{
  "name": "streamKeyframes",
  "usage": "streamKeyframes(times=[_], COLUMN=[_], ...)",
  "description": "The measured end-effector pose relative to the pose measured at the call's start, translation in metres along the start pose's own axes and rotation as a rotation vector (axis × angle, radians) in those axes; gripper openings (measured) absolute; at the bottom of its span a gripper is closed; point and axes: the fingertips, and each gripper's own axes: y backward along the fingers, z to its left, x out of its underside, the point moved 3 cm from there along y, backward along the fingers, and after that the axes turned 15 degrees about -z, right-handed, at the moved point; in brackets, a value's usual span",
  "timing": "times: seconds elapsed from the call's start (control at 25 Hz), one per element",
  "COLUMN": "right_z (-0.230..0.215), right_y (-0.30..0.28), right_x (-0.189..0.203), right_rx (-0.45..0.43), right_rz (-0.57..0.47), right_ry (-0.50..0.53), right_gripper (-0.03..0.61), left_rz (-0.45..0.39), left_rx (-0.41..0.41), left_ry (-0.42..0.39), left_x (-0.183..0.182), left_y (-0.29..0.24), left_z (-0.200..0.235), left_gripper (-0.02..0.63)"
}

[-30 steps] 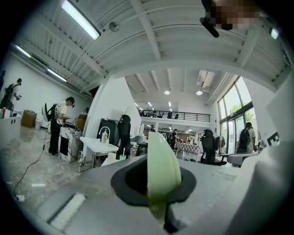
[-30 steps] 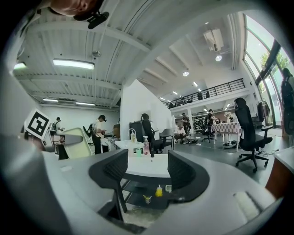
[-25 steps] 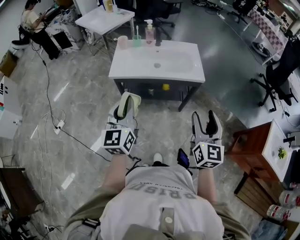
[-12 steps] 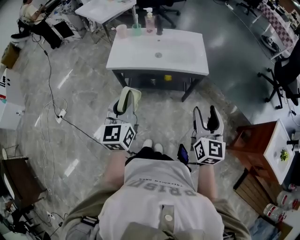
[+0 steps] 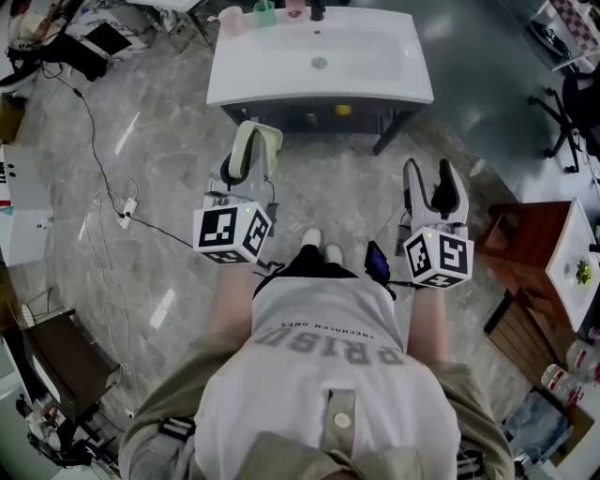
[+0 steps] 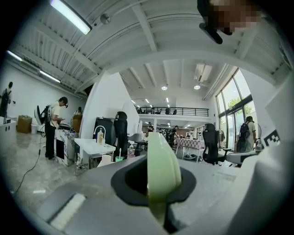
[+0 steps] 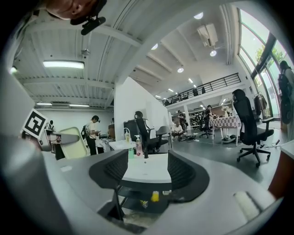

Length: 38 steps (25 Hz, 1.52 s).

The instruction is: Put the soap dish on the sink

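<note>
Pale-green plastic: the soap dish (image 5: 255, 148), carried on edge at the front of the left gripper (image 5: 236, 176), out ahead of the body and above the grey marble floor, not yet over the sink (image 5: 246, 77).

Stands nearer that white sink than a second ago. Shows in the head view as the basin sliding up toward the top edge, with both grippers brought forward at the same height and the gap between dish and counter front grown narrower. Reads as approach only: no placing begun, and a strip of floor left to cross before the dish can come over the counter. Looks likely to find room there, with flat white counter bare on either side of the basin and only a pink cup (image 5: 230, 16) and a green cup (image 5: 265, 11) along the back edge.

On the left, grips the dish tightly, jaws drawn right in against it, so that in the left gripper view the green edge fills the slot between them and rises well above it.

On the right gripper (image 5: 434, 185), stands wide apart at the jaws, holds nothing and touches nothing; frames only the distant sink and the shelf beneath it.
</note>
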Motion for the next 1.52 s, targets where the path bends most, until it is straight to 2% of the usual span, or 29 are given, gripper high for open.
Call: streamKeyframes(times=[0.4,0.76,1.08,1.52], right_z=[0.002,-0.011,-0.051,-0.116], right_y=[-0.035,-0.059,-0.095,-0.155], right_x=[-0.009,-0.001,0.01,0.008], right_rx=[0.091,0.129,0.09,0.026], right_rz=[-0.06,-0.029,-0.01,-0.035], right_ry=[0.051,0.061,0.05,0.01], right_gripper=[0.273,0.273,0.273,0.273], left_rz=[-0.034,-0.003,-0.005,-0.034], left_rx=[0.092,0.119,0.079,0.043], left_ry=[0.032,0.057,0.06,0.038], left_x=[-0.001,0.016,0.032,0.035], left_y=[-0.06,-0.094,-0.137,-0.2], left_z=[0.027,0.031,0.015,-0.024], left_gripper=[0.012,0.012,0.012,0.012])
